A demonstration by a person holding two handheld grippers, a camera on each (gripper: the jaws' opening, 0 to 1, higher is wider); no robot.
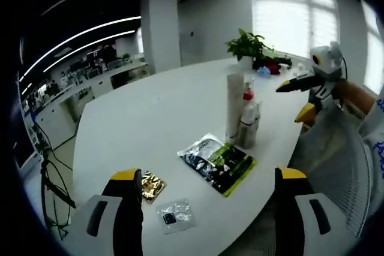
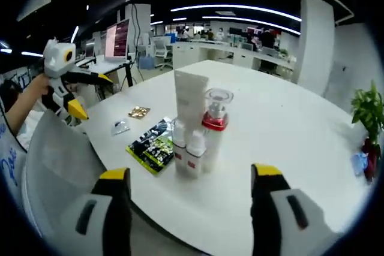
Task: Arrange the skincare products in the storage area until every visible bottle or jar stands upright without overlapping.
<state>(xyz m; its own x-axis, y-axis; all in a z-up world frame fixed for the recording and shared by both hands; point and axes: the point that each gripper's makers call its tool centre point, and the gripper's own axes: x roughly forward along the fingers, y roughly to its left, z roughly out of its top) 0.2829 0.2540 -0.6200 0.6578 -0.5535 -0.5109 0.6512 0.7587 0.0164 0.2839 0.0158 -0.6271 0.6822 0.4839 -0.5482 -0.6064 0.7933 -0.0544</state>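
Skincare products (image 2: pixel 195 130) standing upright in a tight cluster on the white table (image 2: pixel 288 130), near its front edge in the right gripper view: a tall white tube (image 2: pixel 191 100), a clear bottle with a red collar (image 2: pixel 215 121) touching its side, and two small white bottles (image 2: pixel 187 154) just in front. Same cluster (image 1: pixel 243 112) seen in the left gripper view, well ahead of the jaws. Beside the cluster, lying flat, a green and black packet (image 2: pixel 153 146), also seen as (image 1: pixel 217 163). Farther along, a small gold sachet (image 1: pixel 151 185) and a clear sachet with a dark square (image 1: pixel 176 215), both flat and apart from each other. Left gripper (image 1: pixel 207 193) with jaws spread wide, nothing between them, hanging over the table edge near the gold sachet. Right gripper (image 2: pixel 191 190) likewise wide open and empty, low in front of the cluster, not touching it. A potted green plant (image 1: pixel 247 46) at the far end of the table. Rows of desks and ceiling light strips in the background.
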